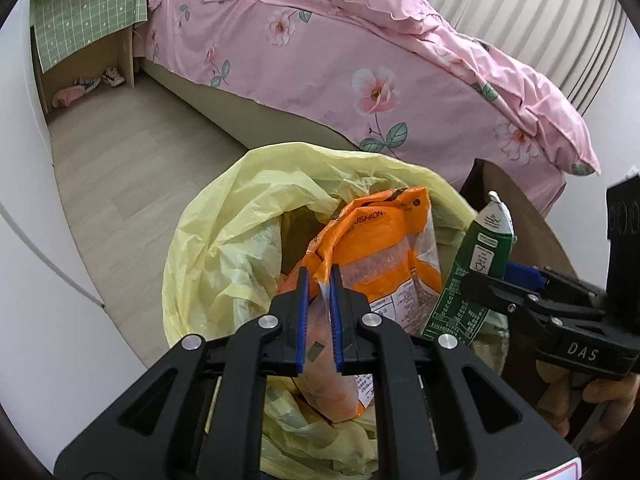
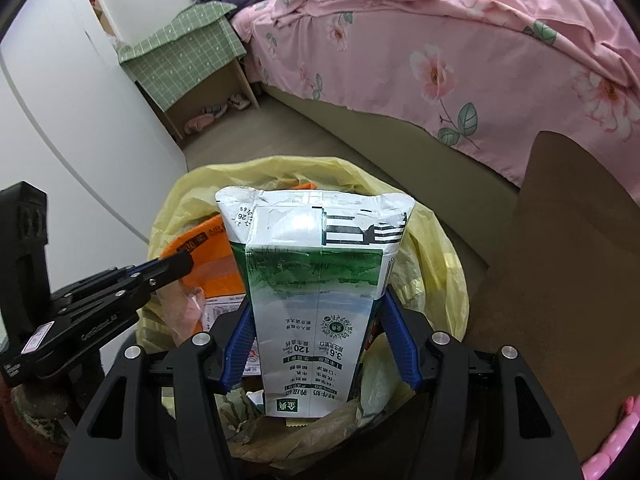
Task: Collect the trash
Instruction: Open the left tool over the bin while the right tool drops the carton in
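A bin lined with a yellow trash bag (image 1: 224, 248) (image 2: 436, 248) stands on the floor below both grippers. My left gripper (image 1: 319, 280) is shut on an orange and clear plastic wrapper (image 1: 384, 248) (image 2: 208, 256), which hangs into the bag's mouth. My right gripper (image 2: 316, 320) is shut on a green and white milk carton (image 2: 316, 280) (image 1: 476, 264), held upright over the bag. In the left wrist view the right gripper (image 1: 504, 280) comes in from the right with the carton beside the wrapper. In the right wrist view the left gripper (image 2: 176, 266) reaches in from the left.
A bed with a pink floral duvet (image 1: 360, 60) (image 2: 480, 60) runs along behind the bin. A small cabinet under a green checked cloth (image 1: 88, 20) (image 2: 188, 48) stands at the far wall. A brown cardboard panel (image 2: 568, 240) rises right of the bin. A white wall (image 1: 40, 260) is at the left.
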A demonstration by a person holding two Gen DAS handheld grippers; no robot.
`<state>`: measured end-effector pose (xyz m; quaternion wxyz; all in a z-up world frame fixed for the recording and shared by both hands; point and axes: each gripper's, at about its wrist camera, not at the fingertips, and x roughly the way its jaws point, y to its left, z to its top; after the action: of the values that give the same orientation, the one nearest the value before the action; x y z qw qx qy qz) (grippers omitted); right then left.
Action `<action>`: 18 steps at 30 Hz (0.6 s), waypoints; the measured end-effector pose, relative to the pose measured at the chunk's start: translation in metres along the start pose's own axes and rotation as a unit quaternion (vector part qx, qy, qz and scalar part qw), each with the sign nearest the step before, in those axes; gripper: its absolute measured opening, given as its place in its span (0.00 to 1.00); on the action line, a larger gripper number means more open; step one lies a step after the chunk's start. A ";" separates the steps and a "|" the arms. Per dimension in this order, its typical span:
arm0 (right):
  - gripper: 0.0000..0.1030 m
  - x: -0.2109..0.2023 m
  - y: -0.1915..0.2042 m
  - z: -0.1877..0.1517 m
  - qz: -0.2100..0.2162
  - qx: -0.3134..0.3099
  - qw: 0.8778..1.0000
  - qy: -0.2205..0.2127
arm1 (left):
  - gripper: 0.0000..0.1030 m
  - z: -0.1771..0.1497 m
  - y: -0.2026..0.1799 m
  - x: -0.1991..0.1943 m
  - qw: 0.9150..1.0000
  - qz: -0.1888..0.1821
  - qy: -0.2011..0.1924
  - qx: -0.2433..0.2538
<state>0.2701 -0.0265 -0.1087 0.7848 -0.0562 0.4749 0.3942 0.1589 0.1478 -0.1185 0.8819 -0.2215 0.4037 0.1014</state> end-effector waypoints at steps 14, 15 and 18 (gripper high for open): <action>0.58 -0.064 0.005 -0.025 -0.024 0.027 0.997 -0.072 | 0.63 0.006 -0.006 -0.061 0.998 -0.037 -0.052 -0.009; 0.58 -0.070 0.007 -0.026 -0.024 0.019 0.996 -0.078 | 0.64 0.005 -0.009 -0.066 0.998 -0.038 -0.055 -0.006; 0.58 -0.073 0.014 -0.021 -0.020 0.007 0.997 -0.079 | 0.65 0.004 -0.016 -0.077 0.997 -0.038 -0.063 0.003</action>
<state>0.2284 -0.0682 -0.0580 0.8279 -0.0288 0.4129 0.3785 0.1164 0.1358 -0.0531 0.9093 -0.2275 0.3389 0.0805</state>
